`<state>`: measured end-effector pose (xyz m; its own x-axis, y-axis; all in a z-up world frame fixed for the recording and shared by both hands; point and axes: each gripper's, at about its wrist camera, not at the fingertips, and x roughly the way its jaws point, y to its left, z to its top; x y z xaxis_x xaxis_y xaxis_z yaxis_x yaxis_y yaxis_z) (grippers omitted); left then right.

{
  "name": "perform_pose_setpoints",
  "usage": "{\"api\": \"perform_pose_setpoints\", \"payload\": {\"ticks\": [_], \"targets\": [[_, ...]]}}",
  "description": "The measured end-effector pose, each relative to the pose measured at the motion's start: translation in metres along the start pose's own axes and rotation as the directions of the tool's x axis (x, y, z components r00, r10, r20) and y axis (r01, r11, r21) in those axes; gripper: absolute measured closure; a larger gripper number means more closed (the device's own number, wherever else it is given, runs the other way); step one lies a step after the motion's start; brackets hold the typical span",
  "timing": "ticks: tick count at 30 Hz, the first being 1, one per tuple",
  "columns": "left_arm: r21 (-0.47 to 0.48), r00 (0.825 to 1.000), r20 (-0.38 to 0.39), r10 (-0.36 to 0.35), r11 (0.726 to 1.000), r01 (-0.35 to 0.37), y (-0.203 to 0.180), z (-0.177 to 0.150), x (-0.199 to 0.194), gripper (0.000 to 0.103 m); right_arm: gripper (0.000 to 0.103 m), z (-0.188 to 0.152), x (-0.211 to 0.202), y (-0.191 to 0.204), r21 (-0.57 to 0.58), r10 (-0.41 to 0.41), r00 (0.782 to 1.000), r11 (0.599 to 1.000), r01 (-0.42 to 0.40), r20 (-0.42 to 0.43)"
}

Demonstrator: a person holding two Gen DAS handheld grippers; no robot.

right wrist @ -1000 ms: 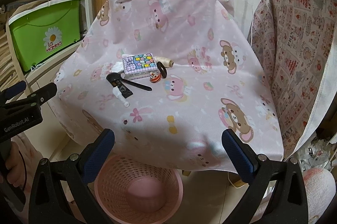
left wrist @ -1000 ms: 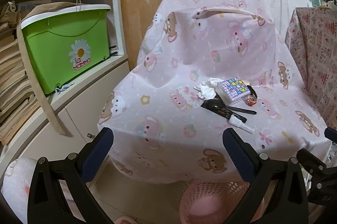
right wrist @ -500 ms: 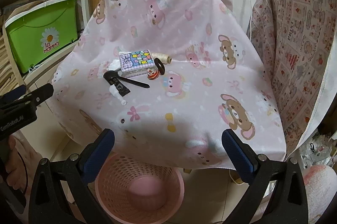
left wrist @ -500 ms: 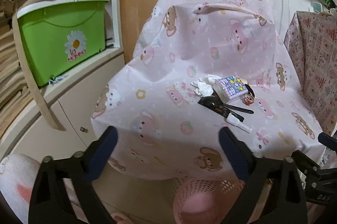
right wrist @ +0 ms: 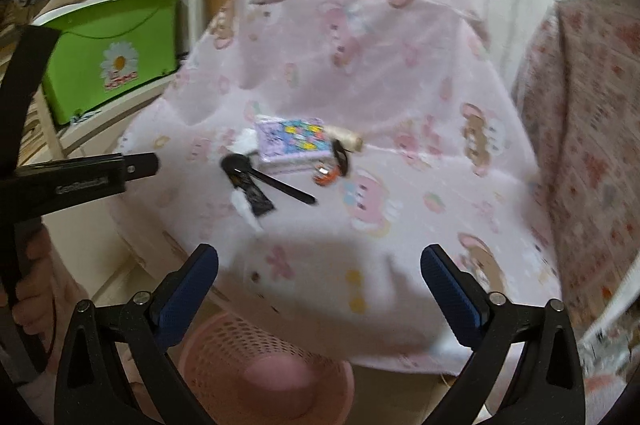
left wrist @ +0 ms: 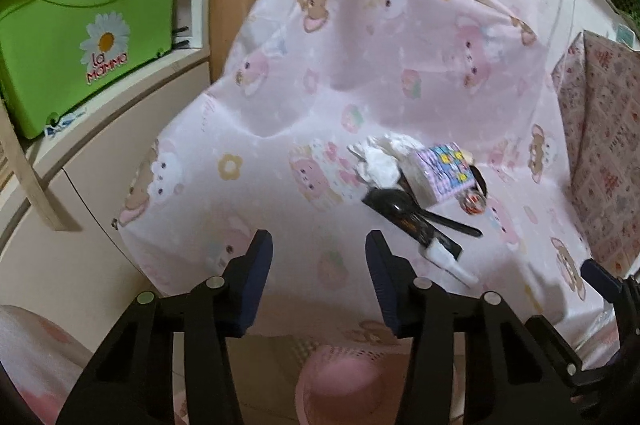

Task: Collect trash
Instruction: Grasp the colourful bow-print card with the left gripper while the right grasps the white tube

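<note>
— Both grippers are pushing in closer to the pink cartoon-print cloth (left wrist: 360,77) than a moment back, and the left gripper (left wrist: 318,277) is narrowing its jaws a good deal as it goes.

— Is it gripping anything?

— No, nothing is sitting between its blue pads; they are standing about half apart over bare cloth. The right gripper (right wrist: 320,289) is gaping nearly full wide, only just starting to close, and is likewise carrying nothing.

— Where is the rubbish lying?

— Ahead of the left gripper and off to its right: a crumpled white tissue (left wrist: 378,161), a black plastic spoon (left wrist: 400,207), a black sachet (right wrist: 256,195) and a small white tube (left wrist: 444,259), all huddled against a colourful patterned box (left wrist: 442,169). The pink mesh plastic basket (right wrist: 256,365) is waiting on the floor directly below both grippers.

— What could be going wrong?

— I reckon the pieces are overlapping, so a pinch may be dragging a neighbour along or snagging the loose cloth and shifting the whole pile. Closing this early, the left jaws may also be arriving too narrow for the tissue. And the box or the cream thread spool (right wrist: 348,139) behind it may not be trash at all.
</note>
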<state>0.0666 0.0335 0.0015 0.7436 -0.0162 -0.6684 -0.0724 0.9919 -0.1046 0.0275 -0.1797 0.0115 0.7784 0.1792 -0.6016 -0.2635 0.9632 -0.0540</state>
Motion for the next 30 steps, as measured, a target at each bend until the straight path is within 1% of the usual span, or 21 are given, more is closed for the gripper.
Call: {"api": "perform_pose_setpoints", "payload": {"ticks": [1,2,3,4,6,8,9,10,12,14,20,22,23,26,28,30], "targets": [[0.005,1.0,0.006,0.01,1.0,-0.01,0.001,0.001,0.0,0.057,0.012,0.004,0.005,0.004,-0.016,0.014,1.0,1.0,-0.014,-0.001],[0.011,1.0,0.015,0.024,1.0,-0.024,0.002,0.002,0.0,0.057,0.018,0.007,0.01,0.007,-0.027,0.033,0.999,0.999,-0.033,-0.007],[0.014,0.999,0.027,0.04,0.999,-0.04,0.001,0.002,-0.001,0.054,0.024,0.009,0.015,0.01,-0.033,0.049,0.999,0.998,-0.049,-0.013],[0.015,0.998,0.032,0.048,0.999,-0.049,0.003,0.003,-0.001,0.051,0.029,0.011,0.021,0.014,-0.036,0.064,0.998,0.997,-0.065,-0.021],[0.014,0.998,0.036,0.052,0.999,-0.053,0.004,0.003,-0.001,0.046,0.047,0.015,0.035,0.019,-0.031,0.1,0.994,0.994,-0.101,-0.045],[0.021,0.998,0.039,0.055,0.998,-0.056,0.004,0.003,0.0,0.037,0.057,0.016,0.047,0.024,-0.021,0.145,0.987,0.989,-0.147,-0.071],[0.029,0.997,0.045,0.065,0.997,-0.067,0.003,0.004,0.001,0.028,0.059,0.016,0.05,0.025,-0.017,0.156,0.985,0.987,-0.158,-0.075],[0.038,0.995,0.056,0.076,0.996,-0.078,0.003,0.004,0.0,0.025,0.059,0.015,0.053,0.026,-0.018,0.16,0.984,0.987,-0.161,-0.076],[0.055,0.992,0.078,0.095,0.994,-0.099,0.001,0.005,0.0,0.024,0.064,0.014,0.057,0.029,-0.026,0.162,0.984,0.986,-0.164,-0.079],[0.068,0.991,0.087,0.102,0.992,-0.108,-0.001,0.005,0.0,0.021,0.066,0.014,0.062,0.031,-0.033,0.168,0.982,0.985,-0.171,-0.089],[0.077,0.991,0.084,0.099,0.991,-0.106,-0.003,0.003,0.002,0.02,0.067,0.013,0.069,0.031,-0.023,0.163,0.982,0.986,-0.166,-0.1],[0.079,0.991,0.083,0.101,0.991,-0.108,-0.004,0.003,0.002,0.02,0.073,0.013,0.07,0.031,-0.036,0.156,0.983,0.986,-0.16,-0.096],[0.078,0.992,0.081,0.101,0.991,-0.107,-0.004,0.003,0.003,0.02,0.078,0.012,0.07,0.032,-0.048,0.15,0.984,0.987,-0.155,-0.092],[0.074,0.993,0.07,0.097,0.992,-0.102,-0.005,0.002,0.005,0.02,0.08,0.011,0.072,0.032,-0.05,0.146,0.985,0.987,-0.15,-0.089],[0.069,0.993,0.065,0.094,0.993,-0.098,-0.005,0.002,0.006,0.02,0.083,0.011,0.071,0.032,-0.044,0.15,0.984,0.987,-0.155,-0.092],[0.069,0.994,0.064,0.093,0.993,-0.097,-0.006,0.002,0.007,0.02,0.091,0.012,0.071,0.032,-0.043,0.159,0.983,0.986,-0.164,-0.096]]}}
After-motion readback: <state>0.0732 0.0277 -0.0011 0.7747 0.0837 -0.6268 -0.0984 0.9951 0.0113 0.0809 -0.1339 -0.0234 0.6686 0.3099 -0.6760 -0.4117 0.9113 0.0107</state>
